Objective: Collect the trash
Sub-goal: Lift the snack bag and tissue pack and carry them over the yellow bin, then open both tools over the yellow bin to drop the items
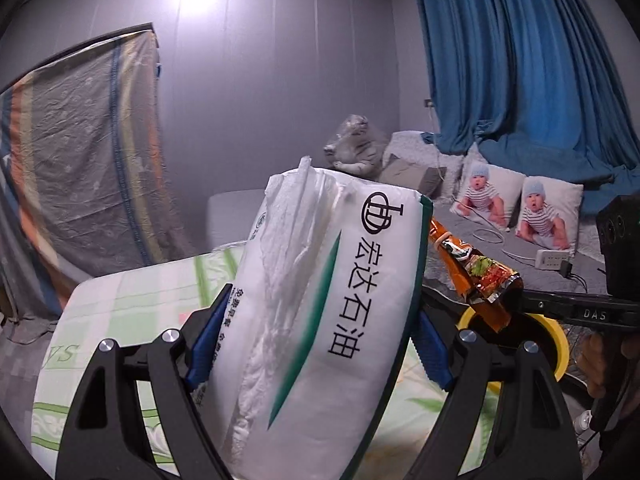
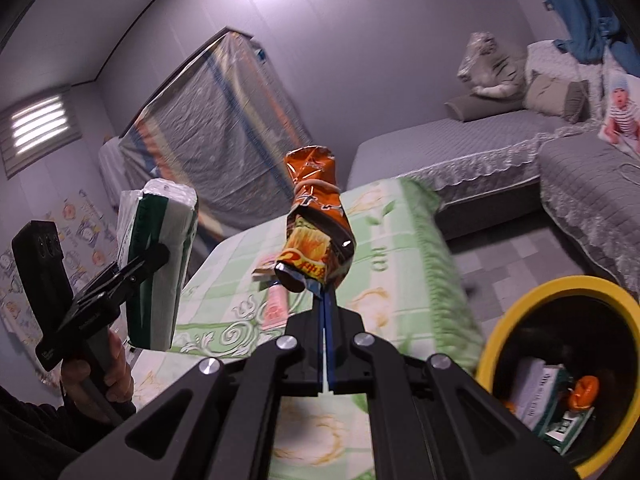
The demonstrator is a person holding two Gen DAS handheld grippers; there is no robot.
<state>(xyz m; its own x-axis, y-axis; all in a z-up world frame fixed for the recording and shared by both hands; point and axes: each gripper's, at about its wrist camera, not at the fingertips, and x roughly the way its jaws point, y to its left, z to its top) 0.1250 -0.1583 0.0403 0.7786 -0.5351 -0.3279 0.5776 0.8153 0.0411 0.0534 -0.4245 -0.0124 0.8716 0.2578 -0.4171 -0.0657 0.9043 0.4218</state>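
We look along each gripper from close behind its fingers, toward the far wall; both views share the green bedspread (image 1: 132, 308) (image 2: 384, 240) and yellow bin (image 1: 560, 340) (image 2: 532, 296).

Glossy plastic tissue pack (image 1: 320, 300), shiny crinkled foil snack bag (image 2: 318, 216), quilted cloth sofa (image 2: 480, 144)

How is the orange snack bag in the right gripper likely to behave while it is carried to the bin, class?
The orange snack bag is probably floppy: its foil is crumpled and twisted. It looks light, since the right gripper holds it upright by one pinched end. The glossy film may slip, so it could slide out above the yellow-rimmed bin.
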